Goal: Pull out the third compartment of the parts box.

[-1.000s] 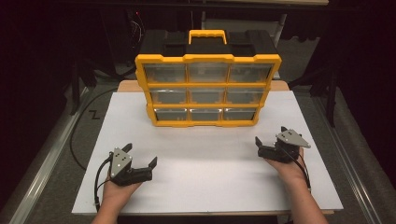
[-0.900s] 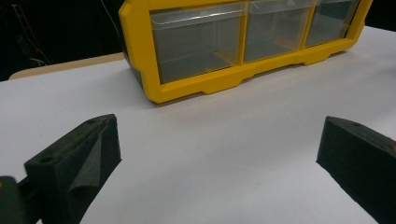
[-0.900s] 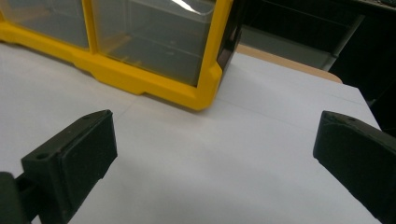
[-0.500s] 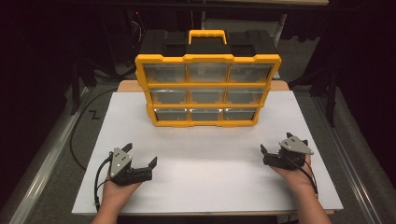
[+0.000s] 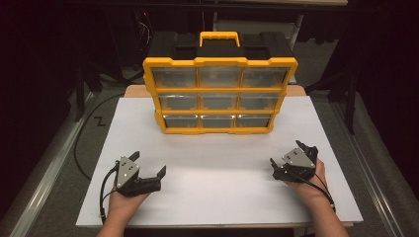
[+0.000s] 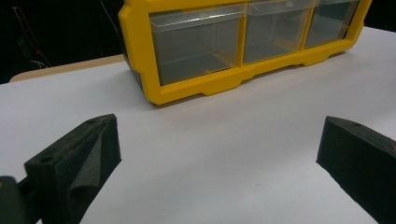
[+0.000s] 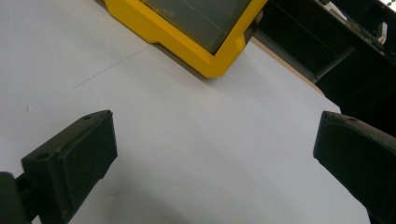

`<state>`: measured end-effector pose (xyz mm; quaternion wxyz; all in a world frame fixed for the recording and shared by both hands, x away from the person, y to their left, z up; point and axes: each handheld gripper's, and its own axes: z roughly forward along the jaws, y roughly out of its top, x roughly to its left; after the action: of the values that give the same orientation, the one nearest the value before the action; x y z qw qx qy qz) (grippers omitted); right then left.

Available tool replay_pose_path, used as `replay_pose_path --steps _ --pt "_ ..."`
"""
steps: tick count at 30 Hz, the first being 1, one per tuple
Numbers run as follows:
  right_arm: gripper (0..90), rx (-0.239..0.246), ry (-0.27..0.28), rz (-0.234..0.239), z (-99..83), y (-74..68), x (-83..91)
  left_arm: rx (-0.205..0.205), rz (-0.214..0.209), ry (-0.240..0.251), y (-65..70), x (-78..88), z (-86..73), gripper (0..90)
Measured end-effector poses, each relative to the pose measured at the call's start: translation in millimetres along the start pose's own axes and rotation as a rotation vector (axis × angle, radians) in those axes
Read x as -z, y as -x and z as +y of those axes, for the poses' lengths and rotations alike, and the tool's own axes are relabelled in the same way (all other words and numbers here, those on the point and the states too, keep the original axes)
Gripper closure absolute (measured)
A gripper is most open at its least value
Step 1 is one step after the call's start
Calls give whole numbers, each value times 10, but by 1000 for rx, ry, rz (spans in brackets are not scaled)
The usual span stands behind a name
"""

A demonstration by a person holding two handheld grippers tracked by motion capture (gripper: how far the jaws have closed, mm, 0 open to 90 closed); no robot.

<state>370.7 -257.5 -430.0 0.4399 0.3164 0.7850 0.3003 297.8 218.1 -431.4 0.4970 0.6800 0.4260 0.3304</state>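
- Well, I had the left claw (image 5: pixel 148 168) resting at the near left corner of the bench (image 5: pixel 217 197), its jaws spread wide with nothing between them.
- From the left gripper view I saw those two black jaws standing far apart over bare white surface, with the lower left corner of the yellow organizer (image 6: pixel 196 91) ahead of them and well clear of both.
- I held the right claw (image 5: pixel 286 157) near the right edge of the bench, toward the near corner, also open and empty.
- Its jaws in the right gripper view were likewise wide apart, with only the white top between them, and a yellow corner of the organizer (image 7: pixel 205 56) lay beyond, well apart from the jaws.
- My hands came in from the near edge, one behind each claw, and a black cable trailed from each of them.
- On the high view the organizer (image 5: pixel 220 96) stood upright at the far middle of the bench, its clear-fronted drawers facing me in three rows of three.
- All nine drawer fronts sat flush in the yellow frame, and I could not tell whether anything lay inside them.
- A yellow carry handle (image 5: pixel 219 37) topped the case, with its black back part behind the frame.
- Neither claw touched the organizer; both were well short of it, on either side of the bare middle of the bench.
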Motion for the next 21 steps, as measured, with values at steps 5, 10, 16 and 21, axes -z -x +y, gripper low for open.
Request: replay_pose_path --steps 5,10,16,21 --pt "10 86 -8 -13 18 -51 -4 -1 -4 2 3 3 0 5" --pt "10 161 -17 -29 39 -109 8 -3 -6 3 4 6 1 5" --pt "10 258 -20 -53 69 -170 27 -6 -11 6 7 8 2 5" --pt "10 356 -22 -78 108 -221 56 -7 -13 7 7 8 2 5"
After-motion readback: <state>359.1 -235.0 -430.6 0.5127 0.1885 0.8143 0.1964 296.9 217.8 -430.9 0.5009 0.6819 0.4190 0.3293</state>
